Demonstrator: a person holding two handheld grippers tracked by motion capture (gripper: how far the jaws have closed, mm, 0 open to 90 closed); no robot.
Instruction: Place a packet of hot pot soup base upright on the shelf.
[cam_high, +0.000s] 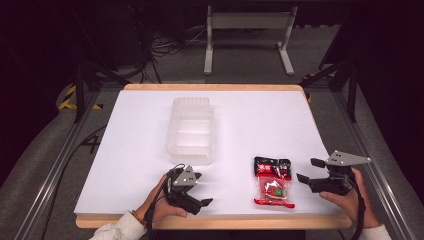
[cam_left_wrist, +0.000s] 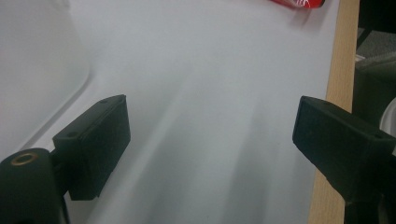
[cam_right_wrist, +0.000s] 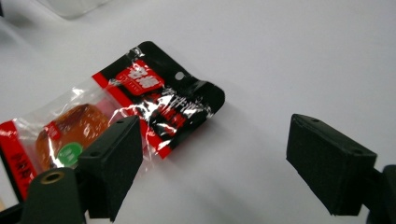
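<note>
White-topped table with a pale wooden rim (cam_high: 125, 86) takes up the middle of the high view. The working surface is nearly bare, so each thing on it stands out.

Clear ribbed plastic tub (cam_high: 190, 131), rectangular, empty, sits upper centre-left of the sheet with its long side running away from the person. Likely the receiving container; it is set well ahead of both hands, within reach of either.

Red, black and clear plastic snack packet (cam_high: 272, 181) lies flat at lower centre-right of the high view, black end toward the tub, and is apart from it. In the right gripper view the packet (cam_right_wrist: 140, 109) fills the left half, a brownish piece and a green sticker visible through the clear window. It looks laid out flat for an easy pick.

Right gripper (cam_high: 311, 170), black with a grey three-cornered plate, is held in the hand (cam_high: 352, 197) at lower right of the high view and points left at the packet. Its jaws stand wide apart with nothing between them; in its own view the left jaw overlaps the packet's edge, but I cannot tell contact. My read: it is lining up to take the packet.

Left gripper (cam_high: 201, 192), at lower centre-left, hangs low over the sheet just below the tub. Jaws wide apart, empty, bare white surface between them (cam_left_wrist: 210, 130). Appears parked, waiting.
</note>
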